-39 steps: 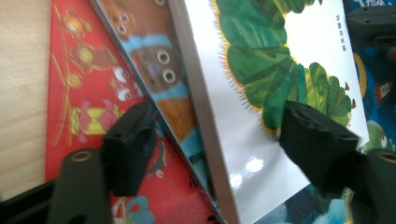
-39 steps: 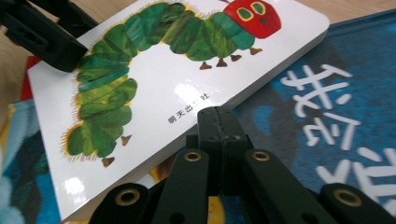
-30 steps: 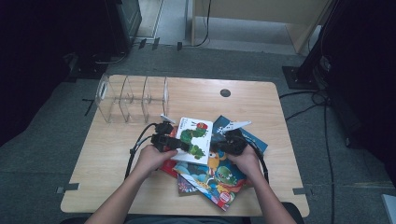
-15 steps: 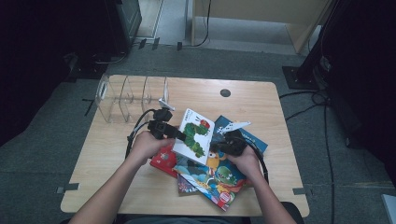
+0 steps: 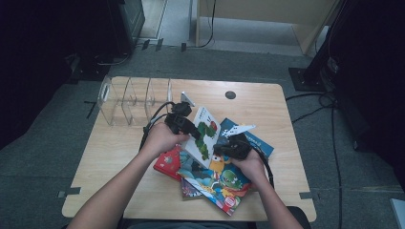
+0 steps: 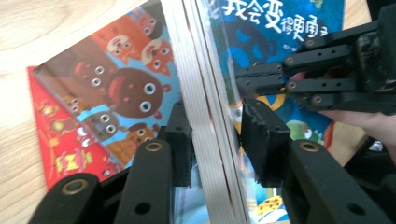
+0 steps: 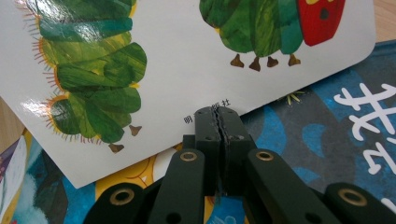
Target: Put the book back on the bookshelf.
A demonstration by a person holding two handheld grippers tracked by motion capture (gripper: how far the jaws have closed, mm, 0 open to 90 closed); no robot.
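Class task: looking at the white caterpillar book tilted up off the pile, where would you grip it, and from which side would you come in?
Grip the caterpillar book across its page edge, coming from the left: it stands tilted, the edge exposed, and the left gripper already straddles it there. The shut right gripper meets its lower edge.

High view looks down; both tool views sit close — sharing the caterpillar book (image 5: 204,136).

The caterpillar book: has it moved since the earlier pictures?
Yes. The caterpillar book has tipped up on edge, its top now nearer the clear rack, held in the left gripper.
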